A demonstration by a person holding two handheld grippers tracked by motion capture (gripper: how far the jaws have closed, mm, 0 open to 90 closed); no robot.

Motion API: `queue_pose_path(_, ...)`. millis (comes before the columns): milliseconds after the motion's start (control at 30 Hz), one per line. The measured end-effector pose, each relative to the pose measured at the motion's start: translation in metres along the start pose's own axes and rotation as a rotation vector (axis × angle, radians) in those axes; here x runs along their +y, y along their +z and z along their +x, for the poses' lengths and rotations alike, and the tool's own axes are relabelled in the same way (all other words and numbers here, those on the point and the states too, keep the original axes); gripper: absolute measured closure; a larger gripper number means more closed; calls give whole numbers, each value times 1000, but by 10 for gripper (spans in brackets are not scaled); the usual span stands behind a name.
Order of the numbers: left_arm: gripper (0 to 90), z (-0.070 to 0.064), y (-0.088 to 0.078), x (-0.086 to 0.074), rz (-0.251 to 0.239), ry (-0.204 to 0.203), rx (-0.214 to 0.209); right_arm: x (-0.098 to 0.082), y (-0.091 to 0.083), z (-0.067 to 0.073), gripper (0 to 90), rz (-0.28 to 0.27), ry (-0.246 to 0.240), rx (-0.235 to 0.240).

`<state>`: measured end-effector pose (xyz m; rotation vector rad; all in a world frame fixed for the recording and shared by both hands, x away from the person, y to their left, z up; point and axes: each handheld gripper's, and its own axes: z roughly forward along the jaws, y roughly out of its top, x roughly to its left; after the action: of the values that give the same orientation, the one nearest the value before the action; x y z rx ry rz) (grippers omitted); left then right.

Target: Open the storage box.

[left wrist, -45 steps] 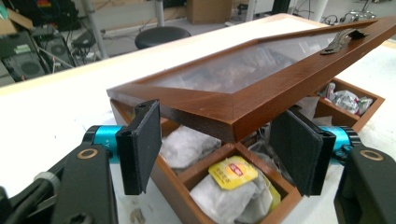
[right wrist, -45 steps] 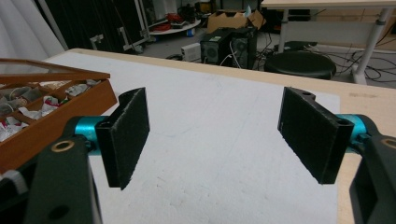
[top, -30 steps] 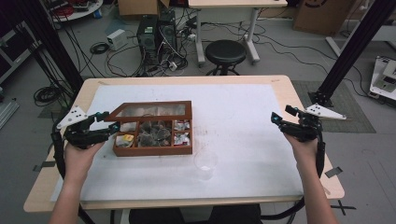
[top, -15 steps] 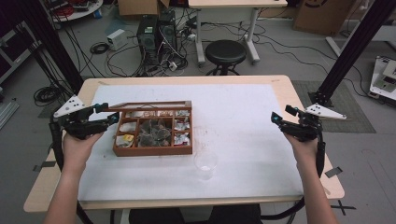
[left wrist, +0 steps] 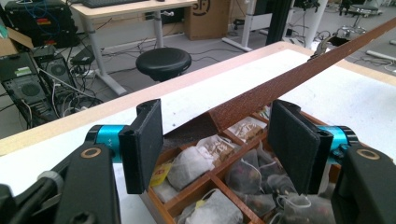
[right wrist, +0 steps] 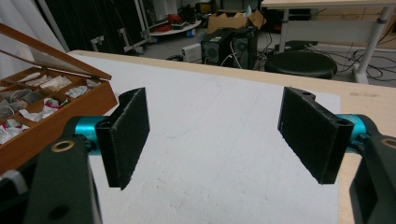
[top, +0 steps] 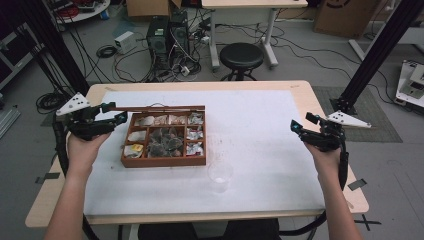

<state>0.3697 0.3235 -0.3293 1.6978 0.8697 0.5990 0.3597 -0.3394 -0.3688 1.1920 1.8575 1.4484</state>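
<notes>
Lid (left wrist: 280,88) corner sits between left tongs (left wrist: 215,140).

Obstacles: wooden compartment box (top: 165,161) left of centre, its raised lid (top: 155,108) barring approach along its upper edge, clear cup (top: 220,174) just below-right; free room: white mat (top: 270,135) across centre and right.

Your wooden box (top: 165,161) sits on the table's left half, toward nine o'clock from centre. It is reddish-brown and shallow, split into small compartments packed with tea bags (top: 165,140). Its lid (top: 155,108) is raised, hinged along the far twelve o'clock edge and tilted up over the compartments, with its corner near the box's nine o'clock side.
</notes>
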Motion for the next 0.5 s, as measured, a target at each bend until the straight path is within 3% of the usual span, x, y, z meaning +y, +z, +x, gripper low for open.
queue_pose_path(500,367,8,9,10,-26,-11,-8,0,1,-1,254,-2,-4,0)
